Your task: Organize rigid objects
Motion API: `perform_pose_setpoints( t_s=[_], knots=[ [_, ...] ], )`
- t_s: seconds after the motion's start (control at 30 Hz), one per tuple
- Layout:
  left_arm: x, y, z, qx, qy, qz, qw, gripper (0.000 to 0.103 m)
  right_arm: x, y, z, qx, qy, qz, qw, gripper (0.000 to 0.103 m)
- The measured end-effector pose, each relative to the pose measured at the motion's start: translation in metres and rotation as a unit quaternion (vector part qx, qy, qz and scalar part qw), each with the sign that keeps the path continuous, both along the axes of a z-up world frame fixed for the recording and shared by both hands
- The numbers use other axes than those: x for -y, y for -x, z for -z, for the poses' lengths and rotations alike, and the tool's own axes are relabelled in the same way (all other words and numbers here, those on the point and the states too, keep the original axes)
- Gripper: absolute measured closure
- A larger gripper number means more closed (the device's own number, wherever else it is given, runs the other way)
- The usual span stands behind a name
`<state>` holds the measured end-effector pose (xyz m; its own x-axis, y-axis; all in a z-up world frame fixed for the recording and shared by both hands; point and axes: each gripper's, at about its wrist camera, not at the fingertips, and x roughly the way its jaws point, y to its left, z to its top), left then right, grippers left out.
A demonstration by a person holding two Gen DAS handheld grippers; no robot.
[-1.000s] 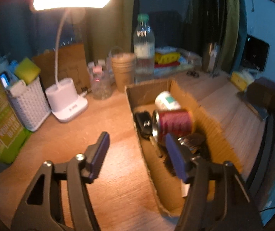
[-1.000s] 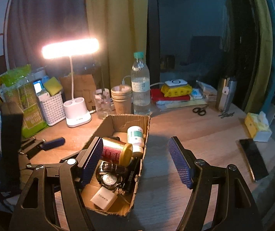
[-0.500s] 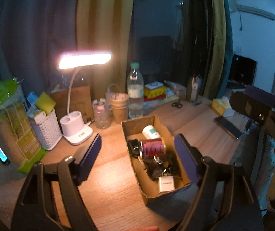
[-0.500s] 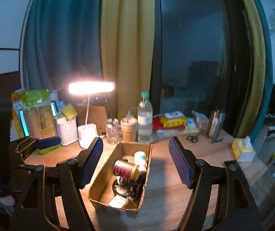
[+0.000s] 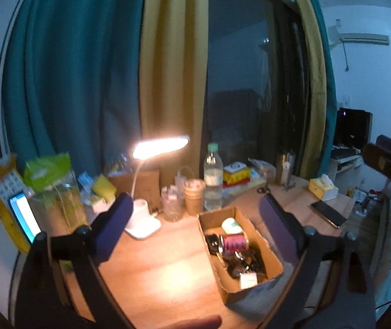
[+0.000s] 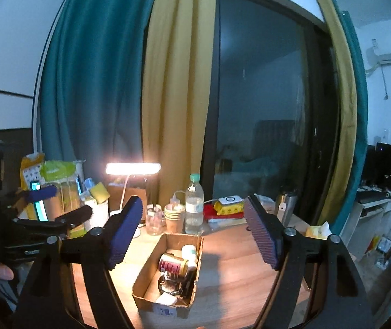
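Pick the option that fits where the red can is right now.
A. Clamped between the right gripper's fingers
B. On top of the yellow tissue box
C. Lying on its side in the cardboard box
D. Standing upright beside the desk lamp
C: the red can lies on its side inside the cardboard box, among the other small items, with both grippers well clear of it.

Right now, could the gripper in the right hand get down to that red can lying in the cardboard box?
Probably yes. The right gripper is open and empty, the cardboard box has no lid, and the red can lies on top of the clutter, nothing covering it. The gripper hangs well above, so it must descend first.
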<state>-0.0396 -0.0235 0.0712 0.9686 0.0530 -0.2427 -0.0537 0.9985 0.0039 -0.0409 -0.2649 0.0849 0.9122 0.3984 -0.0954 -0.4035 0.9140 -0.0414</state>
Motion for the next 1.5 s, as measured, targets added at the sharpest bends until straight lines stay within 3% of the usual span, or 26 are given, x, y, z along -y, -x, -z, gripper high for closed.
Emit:
perform_pose_setpoints(
  t_s=[0.37, 1.5],
  knots=[
    [0.017, 0.006, -0.010, 0.010, -0.009, 0.017, 0.9998, 0.009, 0.019, -0.016, 0.013, -0.028, -0.009, 0.021, 0.999, 0.024],
    [0.024, 0.006, -0.005, 0.004, -0.012, 0.012, 0.9999, 0.008, 0.022, -0.024, 0.023, -0.044, -0.013, 0.022, 0.999, 0.024]
  ],
)
